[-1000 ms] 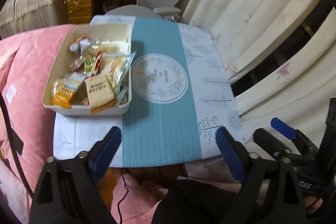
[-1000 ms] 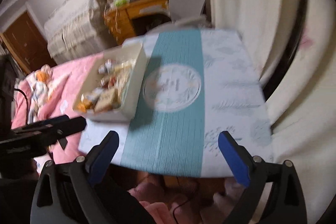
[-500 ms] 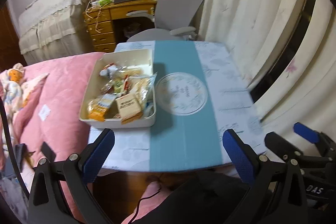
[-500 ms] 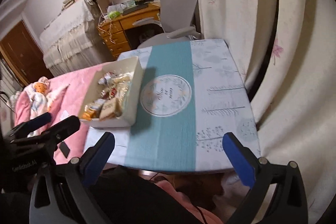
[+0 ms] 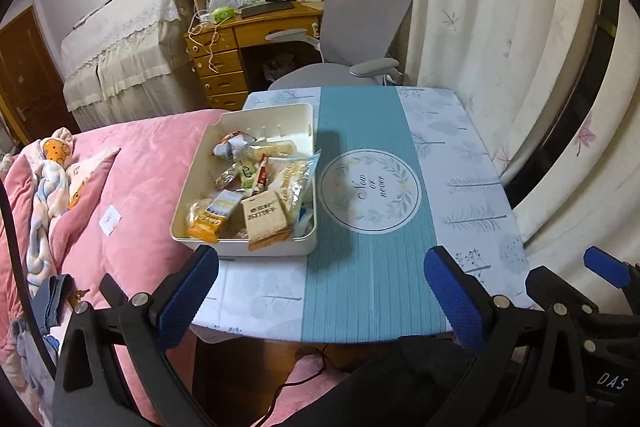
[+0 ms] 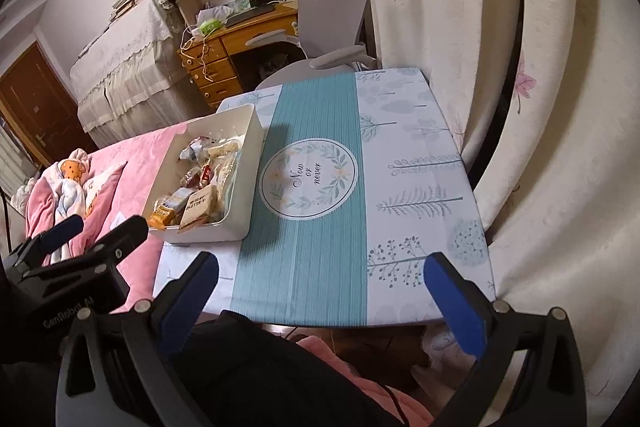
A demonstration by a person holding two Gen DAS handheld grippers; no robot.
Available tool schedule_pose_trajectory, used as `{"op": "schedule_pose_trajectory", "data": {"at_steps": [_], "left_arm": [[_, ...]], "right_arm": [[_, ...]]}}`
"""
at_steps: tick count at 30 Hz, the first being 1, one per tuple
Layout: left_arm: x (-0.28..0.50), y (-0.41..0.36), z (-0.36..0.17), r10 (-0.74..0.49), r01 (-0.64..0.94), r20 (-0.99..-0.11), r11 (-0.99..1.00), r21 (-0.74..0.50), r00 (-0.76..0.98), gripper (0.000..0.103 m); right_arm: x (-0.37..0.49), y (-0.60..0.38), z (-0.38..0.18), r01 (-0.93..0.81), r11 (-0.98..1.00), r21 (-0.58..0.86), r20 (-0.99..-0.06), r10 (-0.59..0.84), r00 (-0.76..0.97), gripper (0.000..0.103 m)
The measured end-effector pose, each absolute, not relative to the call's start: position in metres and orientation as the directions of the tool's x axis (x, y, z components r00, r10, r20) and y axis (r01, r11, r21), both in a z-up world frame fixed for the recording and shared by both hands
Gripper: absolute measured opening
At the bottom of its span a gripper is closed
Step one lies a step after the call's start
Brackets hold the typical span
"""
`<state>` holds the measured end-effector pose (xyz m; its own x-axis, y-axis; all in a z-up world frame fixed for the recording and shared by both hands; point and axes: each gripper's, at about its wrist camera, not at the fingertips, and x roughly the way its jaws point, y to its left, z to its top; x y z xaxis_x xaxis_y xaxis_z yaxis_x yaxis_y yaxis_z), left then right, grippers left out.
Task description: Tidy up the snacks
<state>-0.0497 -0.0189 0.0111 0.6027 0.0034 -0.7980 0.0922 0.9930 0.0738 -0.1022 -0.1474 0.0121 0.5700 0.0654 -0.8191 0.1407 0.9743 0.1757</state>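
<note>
Drawn back and raised since the earlier frame, left gripper and right gripper, fingers spread and empty, above tabletop edge; snacks gathered in cream bin, apparently sorted.

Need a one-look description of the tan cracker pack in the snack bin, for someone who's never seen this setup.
Find the small table with the teal-striped cloth; a cream bin of snacks sits on its left side, next to the pink bed. The tan cracker pack leans in the bin's near corner, right of the orange-ended packet. It is the only flat, square, tan wrapper with dark printed characters.
</note>
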Motion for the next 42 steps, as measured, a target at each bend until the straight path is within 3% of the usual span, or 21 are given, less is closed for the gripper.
{"op": "schedule_pose_trajectory", "data": {"at_steps": [42], "left_arm": [[-0.002, -0.053, -0.006, 0.029, 0.106, -0.822, 0.988, 0.108, 0.569, 0.102]], "right_arm": [[-0.039, -0.192, -0.013, 0.134, 0.970, 0.202, -0.862, 0.111, 0.494, 0.103]]}}
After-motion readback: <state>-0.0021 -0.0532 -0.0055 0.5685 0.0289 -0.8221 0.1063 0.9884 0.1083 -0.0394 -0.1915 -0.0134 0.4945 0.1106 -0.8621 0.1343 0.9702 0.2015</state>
